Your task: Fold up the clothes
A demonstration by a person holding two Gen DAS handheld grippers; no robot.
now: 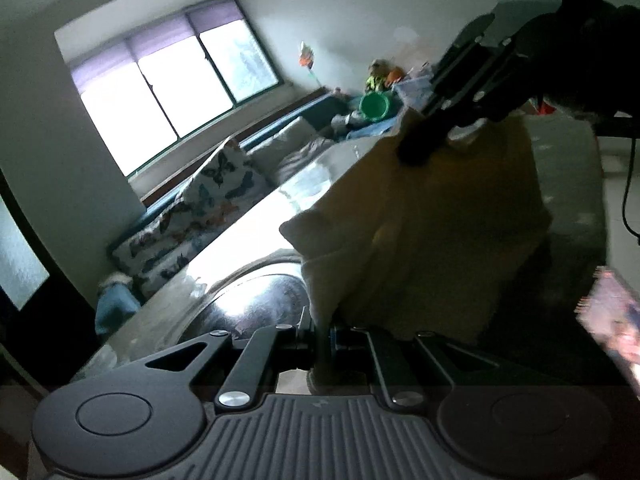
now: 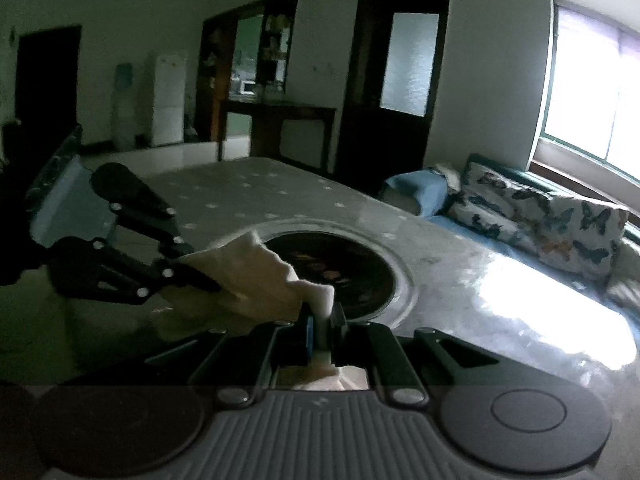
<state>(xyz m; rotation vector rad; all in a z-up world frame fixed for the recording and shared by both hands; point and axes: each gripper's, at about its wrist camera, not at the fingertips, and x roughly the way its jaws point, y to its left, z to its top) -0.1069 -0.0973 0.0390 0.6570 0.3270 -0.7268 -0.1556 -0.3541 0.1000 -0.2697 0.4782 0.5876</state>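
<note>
Above the tabletop (image 2: 460,292): I hold a cream garment (image 1: 440,220) lifted between my two tools, over the dark round inset (image 2: 332,276) in the pale, dotted cover.
Left tool (image 1: 322,338): pressed together on a bunched edge of the cream garment; cloth runs down between the fingers and shows below them too.
Right tool (image 2: 321,330): also pinching the garment, a gathered corner standing up between its fingers.
Cross-check: in the left wrist view I see the right tool up and to the right, biting the far top edge; in the right wrist view the left tool sits to my left with cloth at its tips.
Garment state: it hangs as a broad sheet between the two grips, sagging in the middle. I cannot tell what kind of garment it is, nor whether the hanging sheet is one layer or already doubled.
Progress, as I judge it: no flat folded bundle of this cloth lies on the tabletop, so the fold is not finished. The pose would suit either holding the piece up to spread it or carrying a half-made fold across.
Left to do: the garment has to end up laid down, squared and released.
Surroundings: a sofa (image 2: 532,208) with butterfly cushions stands beyond the tabletop under a bright window (image 1: 168,80).
Blur: both views are dim and smeared, so finer creases are not readable.
</note>
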